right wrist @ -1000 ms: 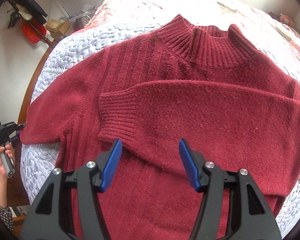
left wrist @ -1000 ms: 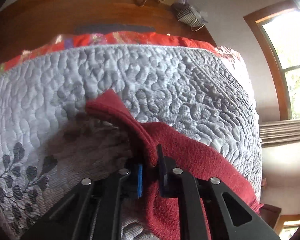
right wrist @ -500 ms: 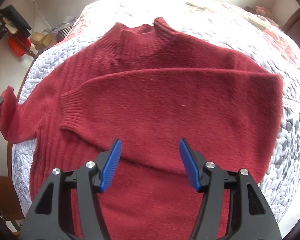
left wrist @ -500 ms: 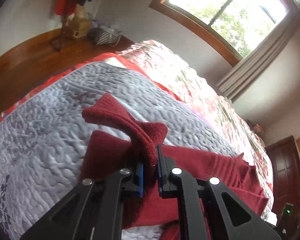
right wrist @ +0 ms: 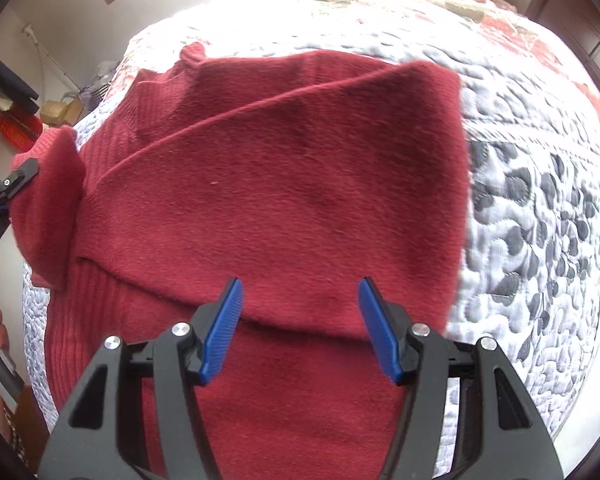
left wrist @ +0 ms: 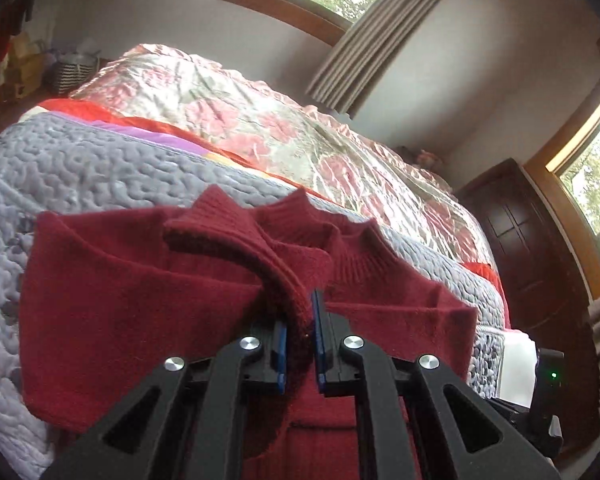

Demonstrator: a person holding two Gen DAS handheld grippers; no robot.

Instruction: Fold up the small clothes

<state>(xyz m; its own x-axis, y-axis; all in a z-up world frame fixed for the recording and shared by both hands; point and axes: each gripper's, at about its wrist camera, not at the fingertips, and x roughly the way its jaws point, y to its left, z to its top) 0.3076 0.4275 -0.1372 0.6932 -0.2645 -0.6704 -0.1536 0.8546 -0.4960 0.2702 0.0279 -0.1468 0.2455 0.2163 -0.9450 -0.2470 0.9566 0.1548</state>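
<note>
My left gripper (left wrist: 300, 334) pinching ribbed sleeve cuff (left wrist: 236, 232) of red sweater (right wrist: 284, 184), cuff lifted above sweater body. Sweater flat on grey quilt (right wrist: 540, 208), 1 sleeve folded across chest. My right gripper (right wrist: 300, 328) spread wide, holding nothing, over sweater hem area. Left gripper visible at 9 o'clock in right view. Floral bedspread (left wrist: 284, 128) at 12 o'clock.

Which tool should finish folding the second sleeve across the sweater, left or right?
Left. The left tool is shut on the sleeve cuff, lifted above the sweater. The right tool hangs open and holds nothing.
</note>
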